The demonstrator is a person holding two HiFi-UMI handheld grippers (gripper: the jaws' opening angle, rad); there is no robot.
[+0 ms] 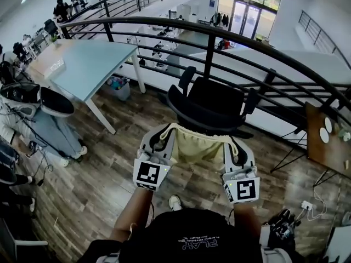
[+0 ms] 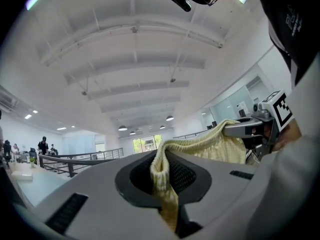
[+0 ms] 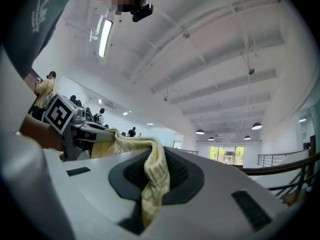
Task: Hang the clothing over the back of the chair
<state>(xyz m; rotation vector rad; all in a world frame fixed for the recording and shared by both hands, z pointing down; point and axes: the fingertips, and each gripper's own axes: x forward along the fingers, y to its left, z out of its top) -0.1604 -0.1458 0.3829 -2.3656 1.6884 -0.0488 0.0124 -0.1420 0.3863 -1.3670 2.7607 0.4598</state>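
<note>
I have both claws up in front of me with the clothing strung between them. The left gripper (image 1: 163, 133) is clamped nearly shut on one top corner of the pale yellow knit garment (image 1: 196, 146). In the left gripper view a ribbed fold of it is pinched between the jaws and trails down out of the slot. The right gripper (image 1: 235, 142) has the same hold on the other corner, its jaws almost together with a twist of the knit squeezed between them.

From the head view the top edge runs fairly taut from claw to claw. The rest of the fabric sags below it in a shallow pouch, held up clear of the wooden floor (image 1: 98, 163). Each gripper view shows the other gripper across the span of cloth, marker cube facing out.

The black office chair (image 1: 211, 106) stands at 12 o'clock from the garment, just beyond it. The cloth sits on my side of the chair and none of it lies over the back. The garment's far edge overlaps the chair's lower part in the picture, and I cannot tell whether they touch.

Beyond the chair at 12 o'clock a curved black railing (image 1: 208, 32) crosses the scene. A light blue table (image 1: 93, 59) stands at 10 o'clock and a small wooden table (image 1: 323, 147) at 3 o'clock. My white shoe (image 1: 174, 203) shows at 6 o'clock, under the hanging cloth.
</note>
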